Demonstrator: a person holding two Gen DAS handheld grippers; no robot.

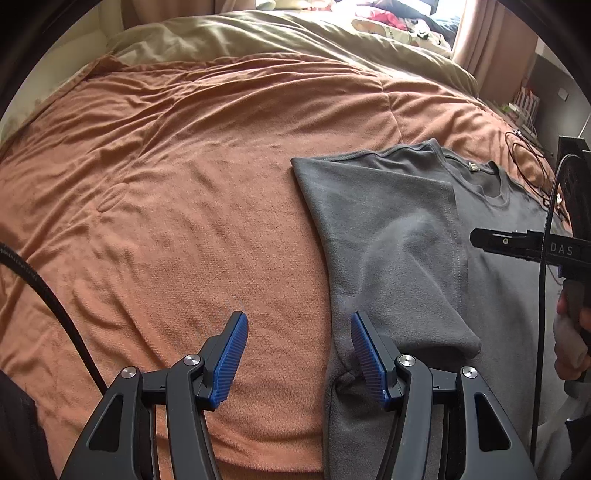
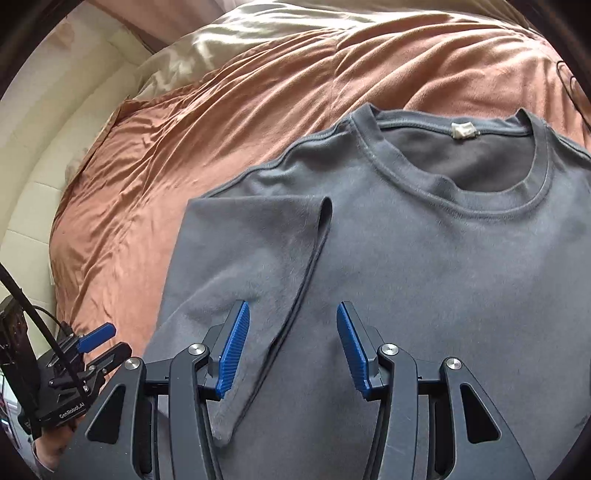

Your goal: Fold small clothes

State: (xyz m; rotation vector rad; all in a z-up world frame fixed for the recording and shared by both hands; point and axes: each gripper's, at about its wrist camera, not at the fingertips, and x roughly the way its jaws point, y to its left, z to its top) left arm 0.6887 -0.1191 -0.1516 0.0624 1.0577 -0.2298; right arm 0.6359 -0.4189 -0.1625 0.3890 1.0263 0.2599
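Right wrist view: both the right gripper [image 2: 291, 350] and left gripper [image 1: 297, 356] gape empty over the grey T-shirt [image 2: 443, 258], whose folded sleeve [image 2: 251, 258] at lower centre could unfold if snagged.

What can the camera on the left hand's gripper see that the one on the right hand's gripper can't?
Only the left wrist view shows the sunlit window with clutter beyond the bed, the cables at the bed's far edge, and bare blanket between its open left gripper. Only the right wrist view shows the whole neckline with its white label and the cream wall. Both share the grey T-shirt with one side folded over, lying on the orange blanket; the right gripper hangs open over the fold.
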